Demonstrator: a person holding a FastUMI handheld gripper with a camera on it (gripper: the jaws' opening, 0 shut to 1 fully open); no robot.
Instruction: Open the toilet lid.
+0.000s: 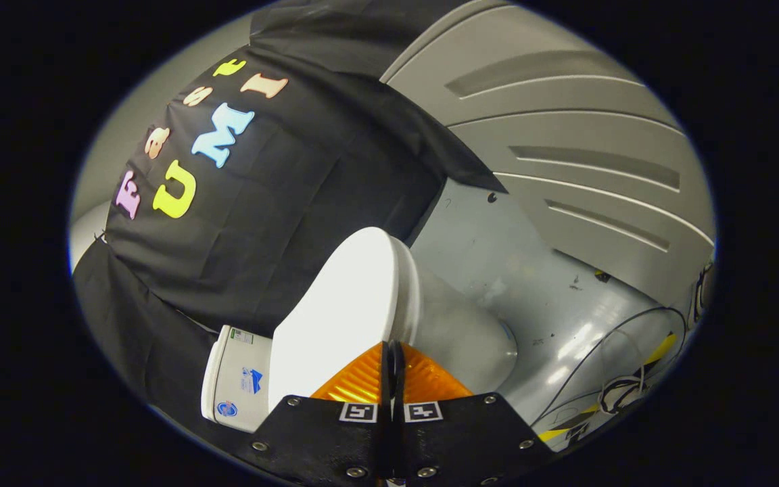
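The view is rolled on its side. The white toilet lid [342, 304] lies down on the seat and grey-white bowl [460, 331], with the tank [237, 379] behind it against the black cloth. My gripper [393, 352] is shut, its two fingers pressed together with only a thin dark slit between them. The fingertips sit right at the lid's front edge, in line with the seam between lid and seat. I cannot tell whether they touch it. Nothing shows between the fingers.
The grey floor [531, 284] runs beside the bowl. A grey ribbed panel [565, 135] stands beyond it. Thin cables [623, 389] and yellow-black tape [660, 348] lie on the floor near the bowl's far side.
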